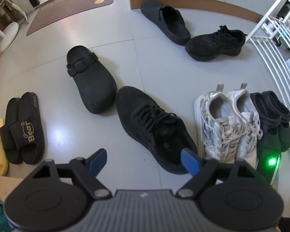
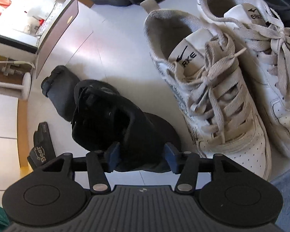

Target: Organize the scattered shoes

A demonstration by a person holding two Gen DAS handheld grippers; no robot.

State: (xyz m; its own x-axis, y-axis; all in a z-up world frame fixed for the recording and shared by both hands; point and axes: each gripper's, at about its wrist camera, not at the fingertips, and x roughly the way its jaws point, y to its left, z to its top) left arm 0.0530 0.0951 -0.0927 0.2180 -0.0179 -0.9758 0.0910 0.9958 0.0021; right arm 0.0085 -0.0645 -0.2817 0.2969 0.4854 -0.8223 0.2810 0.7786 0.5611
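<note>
I am working on the black lace-up sneaker (image 1: 154, 129), which lies on the pale floor (image 1: 67, 127) just left of the white sneaker pair (image 1: 230, 123), its heel toward me and its toe near the black clog (image 1: 90, 81). Its mate (image 1: 214, 42) sits well apart, up by the slip-on mule (image 1: 166, 23), so the pair is not yet together.

I judge this shoe to be light and soft — a knit or suede-like upper that gives under pressure, with a firmer sole and heel counter. The collar at the heel looks like the best place to pinch: thin enough for the jaws, stiff enough not to fold away. The loose laces could snag, so I would stay clear of them.

My right gripper (image 2: 143, 155) sits at that heel collar. Its jaws straddle the black fabric at roughly half spread; the blue pads (image 2: 114, 154) flank the rim, yet I see slack beside them and take the shoe as released, not clamped. Whether one pad brushes the fabric I cannot tell — everything there is dark.

My left gripper (image 1: 145, 161) hovers above the floor beside the same shoe, spread wide and empty, one finger overlapping the heel in its own view.

The black slides (image 1: 23, 129) are paired at far left.
</note>
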